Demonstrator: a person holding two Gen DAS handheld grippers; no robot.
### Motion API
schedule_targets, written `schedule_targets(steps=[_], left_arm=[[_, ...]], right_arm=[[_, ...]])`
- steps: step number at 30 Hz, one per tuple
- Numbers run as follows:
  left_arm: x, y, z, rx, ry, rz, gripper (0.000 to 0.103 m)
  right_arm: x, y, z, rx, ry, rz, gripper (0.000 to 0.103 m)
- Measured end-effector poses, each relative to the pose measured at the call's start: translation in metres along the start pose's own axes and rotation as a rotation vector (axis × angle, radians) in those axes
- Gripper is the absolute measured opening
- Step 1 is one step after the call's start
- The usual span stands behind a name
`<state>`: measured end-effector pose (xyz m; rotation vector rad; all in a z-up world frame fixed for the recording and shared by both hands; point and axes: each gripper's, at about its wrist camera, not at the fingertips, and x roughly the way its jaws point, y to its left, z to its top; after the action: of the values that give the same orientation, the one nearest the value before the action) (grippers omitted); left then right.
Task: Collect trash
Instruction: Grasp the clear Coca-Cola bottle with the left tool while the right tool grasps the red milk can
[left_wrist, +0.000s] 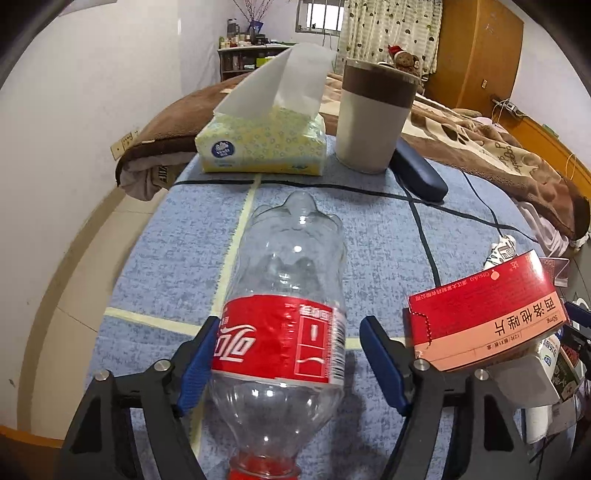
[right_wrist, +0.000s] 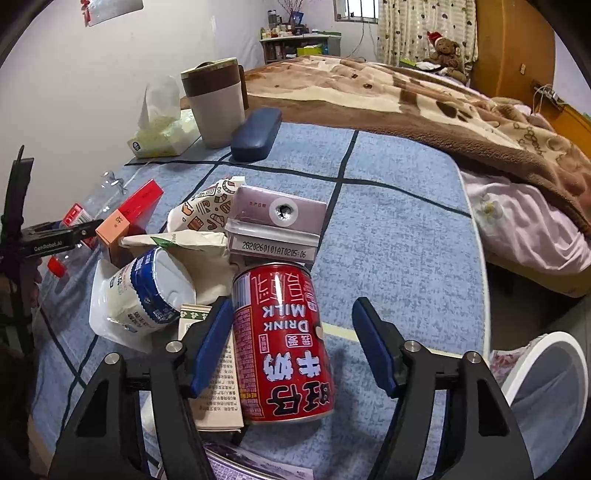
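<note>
We've got the left hand-held gripper (left_wrist: 286, 345) open around the bottle (left_wrist: 286, 325), right hand-held gripper (right_wrist: 291, 338) open around the can (right_wrist: 282, 343), both lying on the worktop (right_wrist: 399, 236).

Both views are taken from just behind a pair of blue-padded fingers and are aimed steeply down and forward across a blue-checked tablecloth (left_wrist: 177, 236), towards the bed beyond. In the left wrist view, a clear plastic cola bottle with a red label (left_wrist: 284, 332) is seen at close range. In the right wrist view, a red milk-drink can (right_wrist: 284, 343) fills the foreground. Shared by both are a beige-and-brown lidded cup (left_wrist: 373, 122), a yellow tissue pack (left_wrist: 262, 144), a dark blue case (left_wrist: 419, 173) and a red-and-salmon cardboard box (left_wrist: 487, 310).
</note>
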<state>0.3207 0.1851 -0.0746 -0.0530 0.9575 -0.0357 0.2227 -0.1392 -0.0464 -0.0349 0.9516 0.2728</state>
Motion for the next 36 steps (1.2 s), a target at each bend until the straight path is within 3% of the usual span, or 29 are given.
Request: schedule_targets(steps=[7, 11, 13, 19, 29, 36], left_arm=[[0.010, -0.001, -0.001, -0.005, 0.036, -0.004, 0.062], [0.011, 0.001, 0.000, -0.021, 0.034, -0.016, 0.062], [0.012, 0.001, 0.002, -0.029, 0.039, -0.019, 0.062], [0.015, 0.000, 0.005, -0.043, 0.042, -0.028, 0.062], [0.009, -0.002, 0.003, -0.058, 0.019, -0.035, 0.061], [-0.016, -0.013, 0.000, -0.045, -0.028, -0.052, 0.061]], right_arm=[[0.006, -0.008, 0.001, 0.020, 0.038, -0.003, 0.067], [0.011, -0.011, -0.002, 0.016, 0.063, -0.014, 0.066], [0.014, -0.009, -0.003, 0.009, 0.076, -0.007, 0.058], [0.013, -0.006, -0.003, -0.009, 0.078, -0.024, 0.058], [0.007, -0.006, -0.005, 0.007, 0.043, -0.047, 0.057], [-0.005, -0.009, -0.006, 0.026, 0.006, -0.041, 0.056]])
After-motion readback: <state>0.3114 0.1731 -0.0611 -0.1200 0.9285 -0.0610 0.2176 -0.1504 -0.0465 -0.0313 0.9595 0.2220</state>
